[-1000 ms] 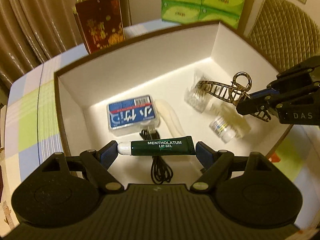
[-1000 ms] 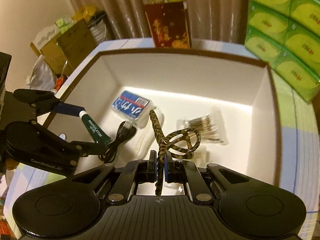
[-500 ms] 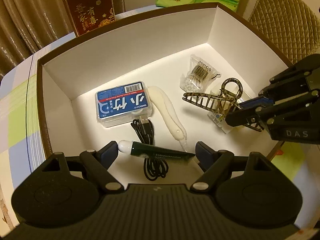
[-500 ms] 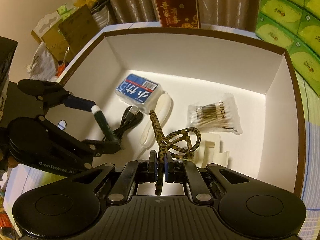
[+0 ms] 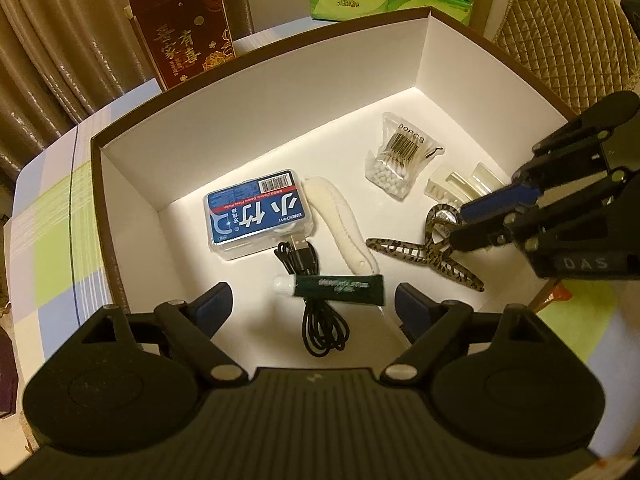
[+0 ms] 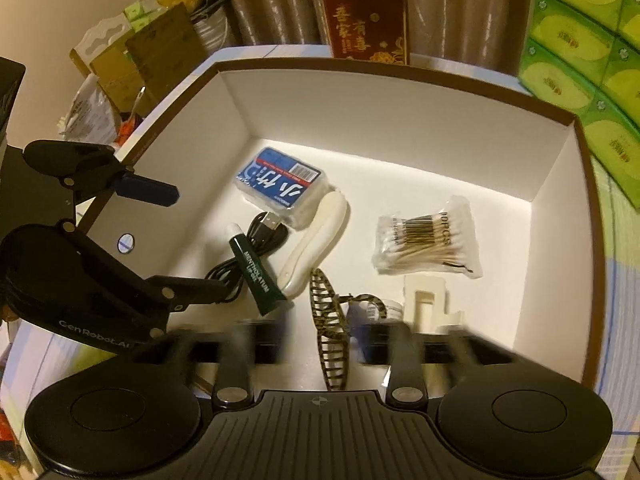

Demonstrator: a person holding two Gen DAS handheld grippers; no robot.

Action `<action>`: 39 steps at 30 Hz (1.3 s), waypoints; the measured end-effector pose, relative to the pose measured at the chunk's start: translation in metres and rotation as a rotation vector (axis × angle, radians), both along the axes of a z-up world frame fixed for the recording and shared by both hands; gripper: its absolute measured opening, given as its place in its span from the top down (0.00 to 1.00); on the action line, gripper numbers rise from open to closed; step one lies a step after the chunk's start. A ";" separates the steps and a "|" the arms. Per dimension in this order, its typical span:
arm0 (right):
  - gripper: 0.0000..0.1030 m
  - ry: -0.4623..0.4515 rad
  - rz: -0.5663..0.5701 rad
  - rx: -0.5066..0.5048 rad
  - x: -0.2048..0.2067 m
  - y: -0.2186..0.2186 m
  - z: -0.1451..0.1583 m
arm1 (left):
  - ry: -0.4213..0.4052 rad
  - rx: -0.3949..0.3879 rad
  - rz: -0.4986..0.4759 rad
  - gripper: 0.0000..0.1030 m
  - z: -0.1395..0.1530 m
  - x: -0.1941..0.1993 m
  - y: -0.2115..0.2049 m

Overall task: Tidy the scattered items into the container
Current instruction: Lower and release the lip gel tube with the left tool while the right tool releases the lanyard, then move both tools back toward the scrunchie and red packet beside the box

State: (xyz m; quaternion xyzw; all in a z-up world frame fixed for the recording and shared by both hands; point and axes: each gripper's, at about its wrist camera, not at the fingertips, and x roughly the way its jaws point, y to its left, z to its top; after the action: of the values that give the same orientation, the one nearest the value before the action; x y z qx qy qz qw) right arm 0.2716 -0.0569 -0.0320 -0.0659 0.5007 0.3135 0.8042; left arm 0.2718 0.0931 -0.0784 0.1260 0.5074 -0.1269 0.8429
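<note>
A white box with a brown rim point(image 5: 96, 184) point(image 6: 576, 128) holds the items. The green lip gel tube point(image 5: 340, 285) point(image 6: 256, 276) lies on the black USB cable point(image 5: 316, 312) on the box floor. My left gripper point(image 5: 310, 304) is open above it, with the tube free between the fingers. The leopard-print hair claw point(image 5: 424, 258) point(image 6: 330, 320) lies on the floor near the box's front. My right gripper point(image 6: 316, 340) is open, its fingers blurred on either side of the claw; it also shows in the left wrist view point(image 5: 480, 220).
Also in the box are a blue floss-pick case point(image 5: 256, 212), a white handled tool point(image 5: 340, 224), a bag of cotton swabs point(image 6: 428, 236) and a small white plastic piece point(image 6: 428, 300). A red gift bag point(image 5: 180, 28) and green tissue packs point(image 6: 580, 48) stand behind the box.
My left gripper opened and dropped the lip gel tube onto the cable. My right gripper opened and the hair claw fell onto the box floor. Both grippers rose a little.
</note>
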 end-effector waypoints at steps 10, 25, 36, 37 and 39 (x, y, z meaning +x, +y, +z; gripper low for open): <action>0.34 -0.028 -0.001 -0.043 -0.005 -0.003 0.002 | 0.002 0.012 0.017 0.13 0.003 -0.005 -0.002; 0.05 -0.084 -0.062 -0.090 -0.011 -0.011 0.010 | -0.014 0.037 0.063 0.05 0.015 -0.011 -0.003; 0.05 -0.117 -0.131 -0.040 -0.016 -0.026 0.026 | -0.049 0.037 0.104 0.04 0.033 -0.020 -0.001; 0.05 -0.120 -0.135 -0.035 -0.016 -0.027 0.027 | -0.054 0.037 0.105 0.04 0.035 -0.021 -0.001; 0.05 -0.127 -0.144 -0.026 -0.018 -0.030 0.031 | -0.063 0.033 0.108 0.04 0.040 -0.024 -0.002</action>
State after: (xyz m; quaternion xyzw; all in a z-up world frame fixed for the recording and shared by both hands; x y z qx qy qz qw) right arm 0.2534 -0.0869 -0.0012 -0.0600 0.4563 0.2433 0.8538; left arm 0.2477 0.0915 -0.0383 0.1162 0.4886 -0.0688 0.8620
